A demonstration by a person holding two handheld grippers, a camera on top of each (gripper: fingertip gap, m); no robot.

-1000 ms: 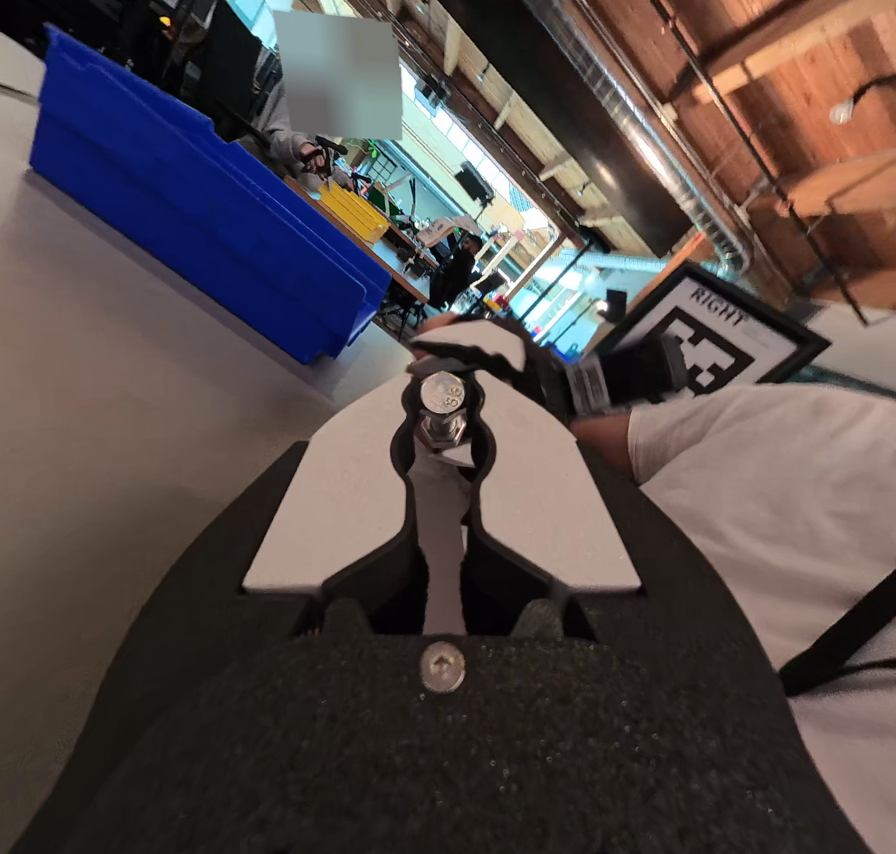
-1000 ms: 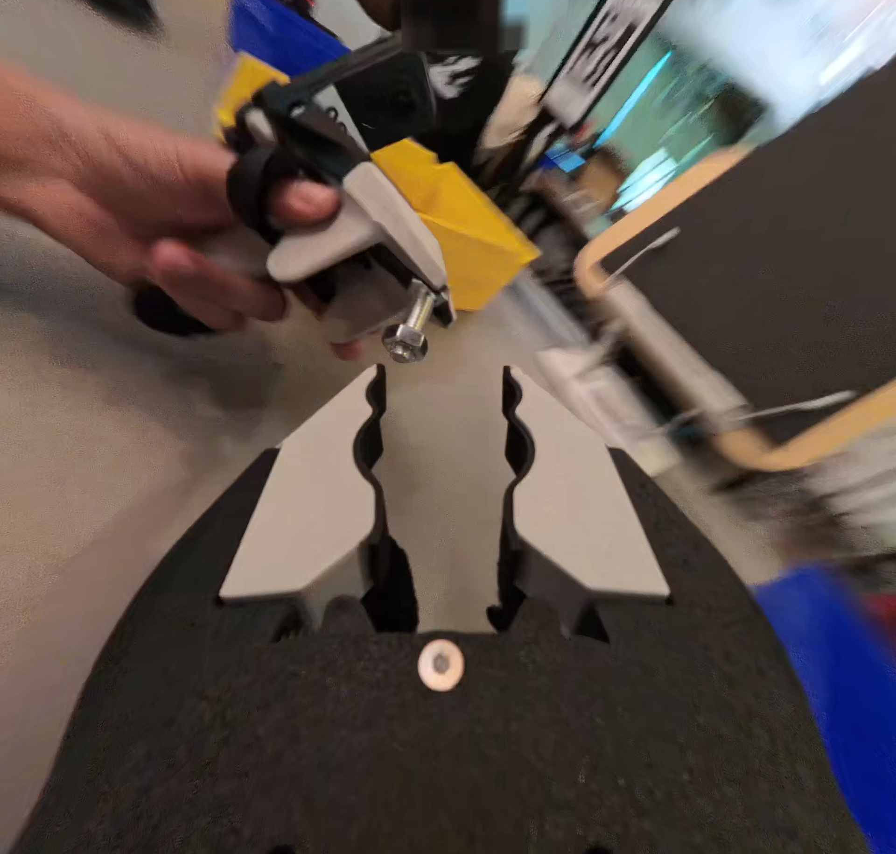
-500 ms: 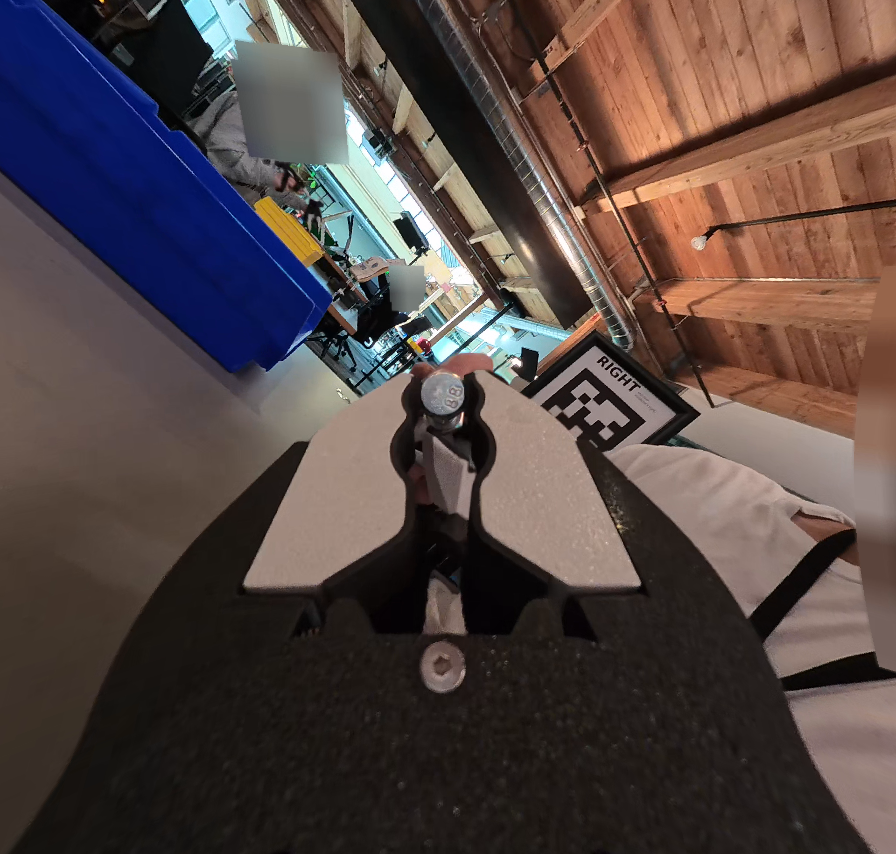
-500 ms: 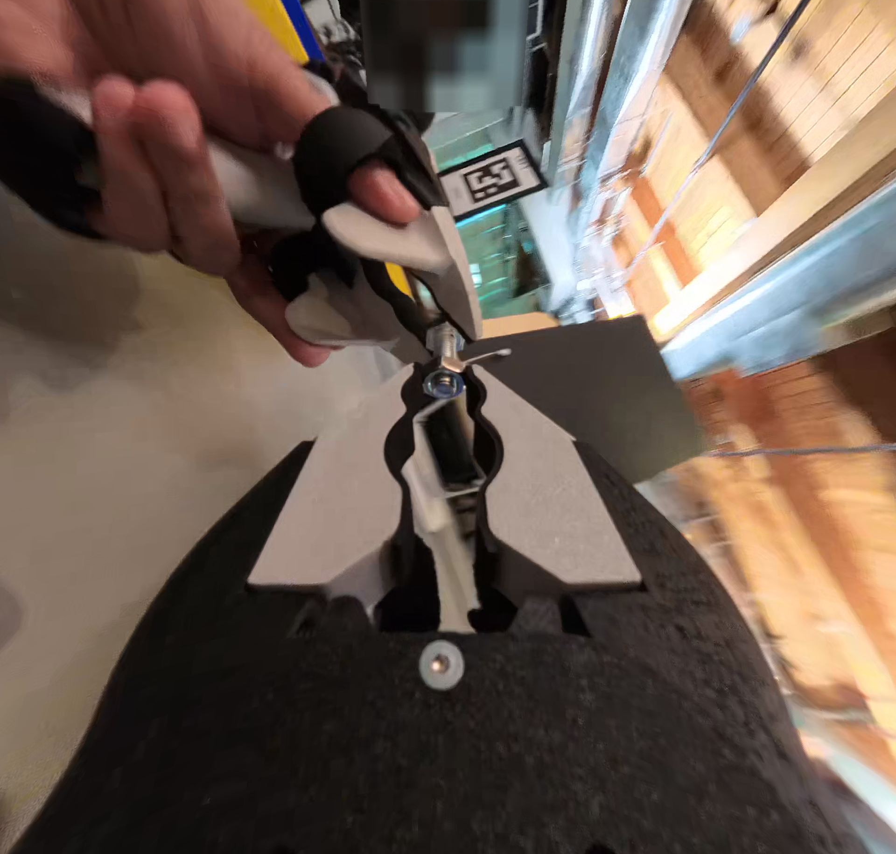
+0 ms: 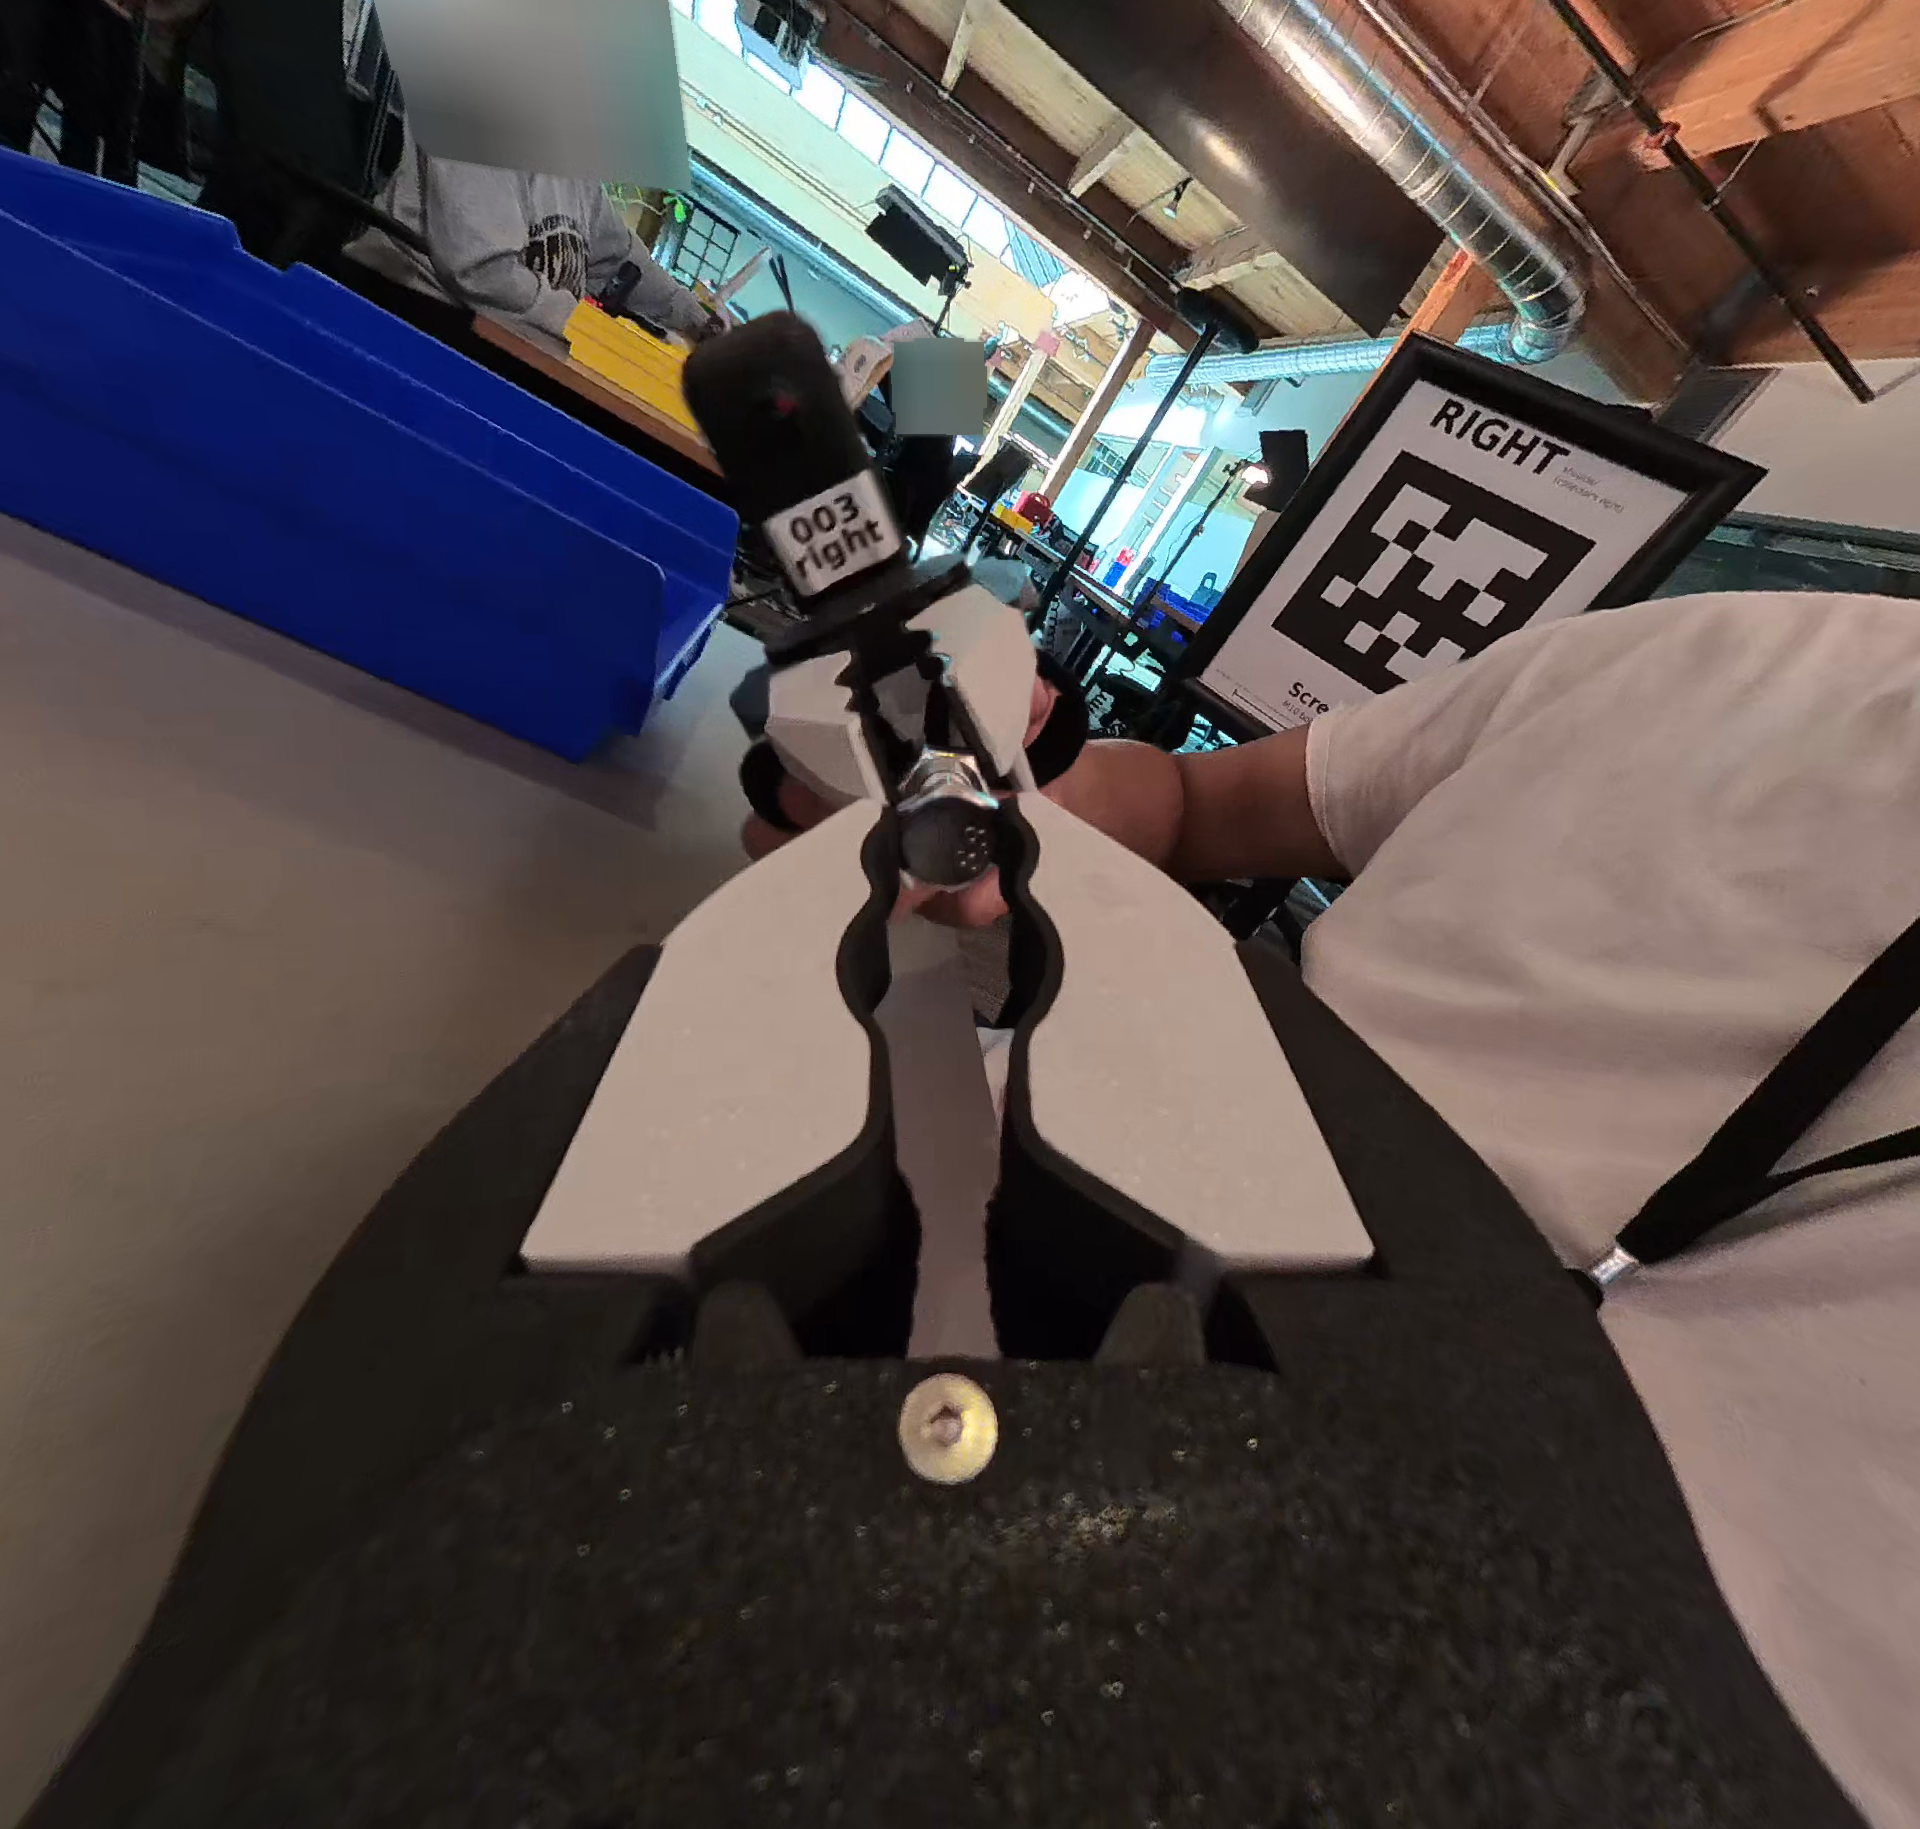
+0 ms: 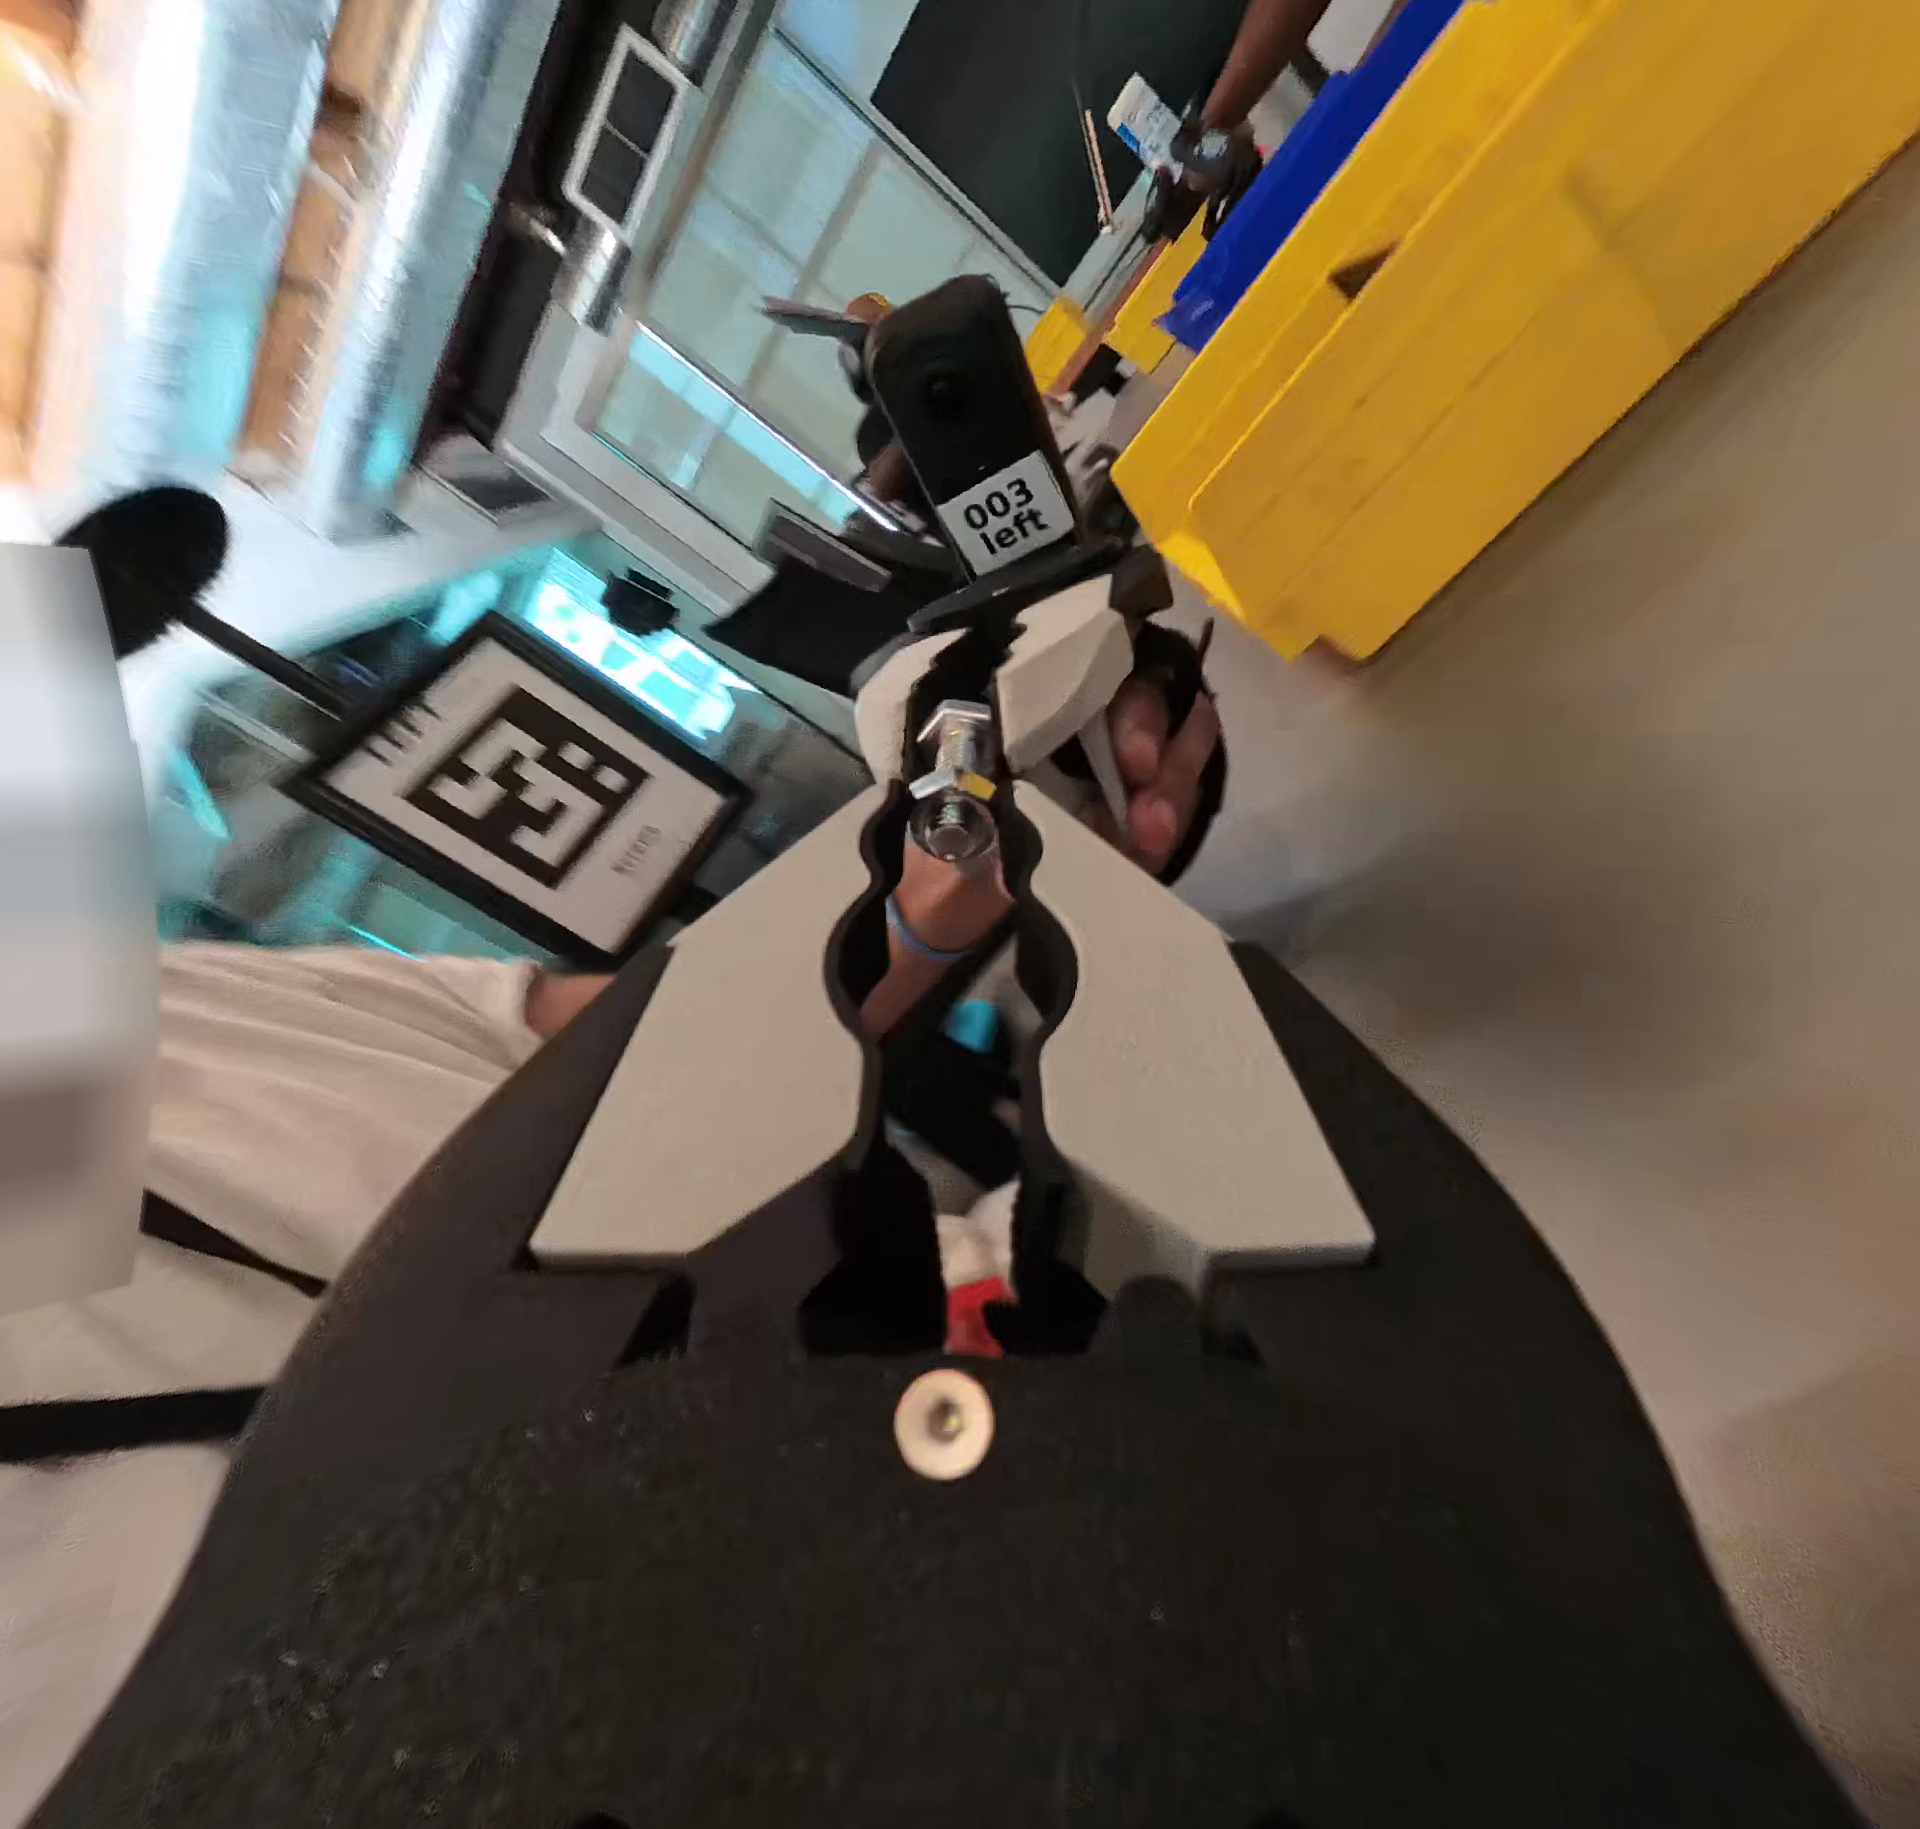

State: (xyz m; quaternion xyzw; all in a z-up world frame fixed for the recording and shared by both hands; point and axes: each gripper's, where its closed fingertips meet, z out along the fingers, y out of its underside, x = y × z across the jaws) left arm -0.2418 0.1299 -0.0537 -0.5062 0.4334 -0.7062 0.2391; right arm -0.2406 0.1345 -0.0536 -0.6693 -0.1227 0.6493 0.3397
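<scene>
My left gripper [image 5: 948, 844] is shut on the head of a silver bolt [image 5: 945, 842] and holds it above the pale table [image 5: 260, 948]. My right gripper [image 5: 920, 740] faces it, tip to tip, and is shut on the silver nut [image 5: 940, 787] on the bolt's shank. In the right wrist view my right gripper [image 6: 951, 834] grips the nut [image 6: 951, 832], with the thread end showing inside it. A flat metal piece [image 6: 951, 785] sits on the shank, and the left gripper [image 6: 956, 730] holds the bolt head [image 6: 956, 712] beyond it.
A blue bin [image 5: 312, 491] stands on the table at the left. Yellow bins [image 6: 1507, 325] stand on the table in the right wrist view. A framed black-and-white marker board [image 5: 1455, 553] stands behind the person's white shirt [image 5: 1558, 896]. Other people work at far tables. Left and right tips are no more than a few centimetres apart.
A second ago my right gripper was open and short of the bolt. It then shut on the nut end. Both grippers have since turned together. The left kept its hold on the bolt head.
</scene>
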